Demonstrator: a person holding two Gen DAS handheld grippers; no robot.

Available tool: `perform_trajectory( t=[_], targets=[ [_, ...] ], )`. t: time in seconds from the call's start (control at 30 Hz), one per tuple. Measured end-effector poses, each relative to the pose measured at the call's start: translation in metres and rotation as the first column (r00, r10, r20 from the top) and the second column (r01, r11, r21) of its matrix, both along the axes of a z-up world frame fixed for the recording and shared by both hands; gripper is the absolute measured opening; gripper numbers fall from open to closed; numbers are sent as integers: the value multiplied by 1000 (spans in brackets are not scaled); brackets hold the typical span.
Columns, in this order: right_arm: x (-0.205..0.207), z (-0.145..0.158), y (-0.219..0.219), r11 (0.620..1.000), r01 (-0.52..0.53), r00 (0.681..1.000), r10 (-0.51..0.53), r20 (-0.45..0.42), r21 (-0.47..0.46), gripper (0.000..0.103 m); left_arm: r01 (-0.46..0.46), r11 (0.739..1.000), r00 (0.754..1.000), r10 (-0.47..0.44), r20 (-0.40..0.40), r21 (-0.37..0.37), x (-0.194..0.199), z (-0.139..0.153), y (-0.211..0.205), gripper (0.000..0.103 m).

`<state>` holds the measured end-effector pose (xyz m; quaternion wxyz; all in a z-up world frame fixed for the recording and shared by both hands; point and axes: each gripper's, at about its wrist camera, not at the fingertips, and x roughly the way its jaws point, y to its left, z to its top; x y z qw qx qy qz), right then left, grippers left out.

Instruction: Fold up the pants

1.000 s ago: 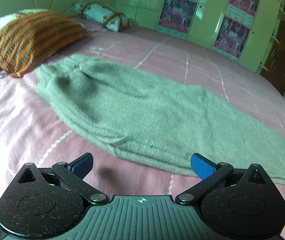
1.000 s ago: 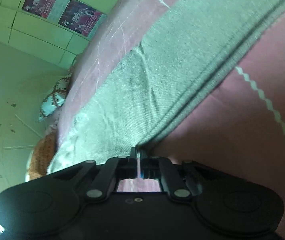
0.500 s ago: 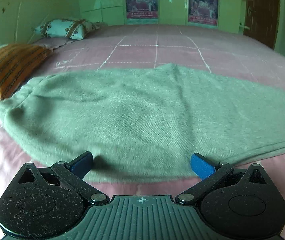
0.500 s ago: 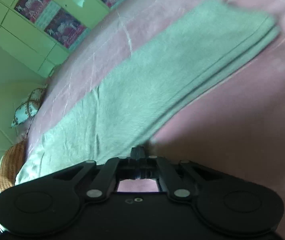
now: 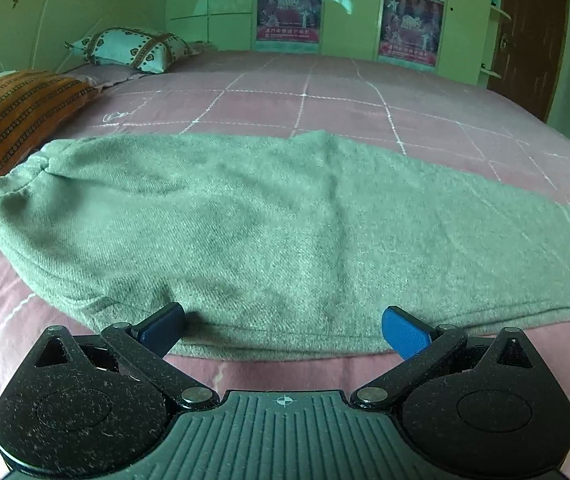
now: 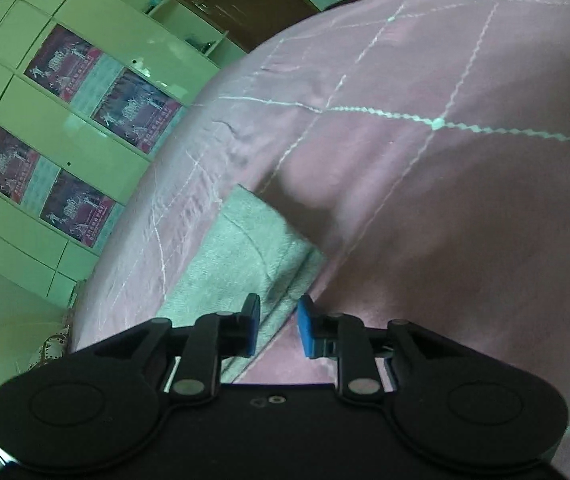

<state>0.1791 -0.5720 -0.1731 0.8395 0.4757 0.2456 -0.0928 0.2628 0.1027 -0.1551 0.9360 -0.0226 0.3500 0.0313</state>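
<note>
The left gripper [image 5: 283,330] is hovering with its jaws spread wide, released and gripping nothing; its blue pads [image 5: 403,330] are sitting just over the near edge of the green pants [image 5: 269,232], whether touching the cloth cannot be told. The right gripper [image 6: 279,328] is standing slightly parted, its jaws having just been opening; the pants' hem edge [image 6: 253,256] is lying beneath and between the pads, which are not pressing on it.

The pants are lying flat and lengthwise across the pink bedsheet [image 5: 325,100], folded leg over leg.

The left wrist view is showing the waistband end at the left, near an orange striped pillow [image 5: 13,116], with a patterned pillow [image 5: 133,48] farther back. The right wrist view is showing only the narrow leg end, its squared cuff lying on the sheet, plus the posters [image 6: 101,80] on the wardrobe doors at a steep tilt.
</note>
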Motion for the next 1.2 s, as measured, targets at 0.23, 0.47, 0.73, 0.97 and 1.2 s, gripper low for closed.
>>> perform_trajectory(
  t=[0.23, 0.47, 0.73, 0.97, 1.2],
  targets=[
    [7, -3, -1, 1000, 14, 1000, -14, -26, 8, 17, 2, 1000, 1000, -2, -2, -2, -2, -1, 0, 103],
    [17, 11, -1, 997, -58, 998, 59, 16, -56, 5, 3, 1000, 1000, -3, 12, -10, -4, -7, 2, 103],
    [5, -11, -3, 996, -55, 998, 56, 14, -64, 8, -25, 997, 1000, 26, 15, -75, -15, 9, -11, 103],
    [-12, 0, -5, 995, -34, 996, 41, 73, -96, 21, 104, 989, 994, -101, 31, -104, 11, 26, -136, 103],
    [-12, 1, -6, 988, -45, 994, 59, 88, -148, 19, 183, 981, 983, -184, -16, -61, 22, 11, -234, 103]
  ],
)
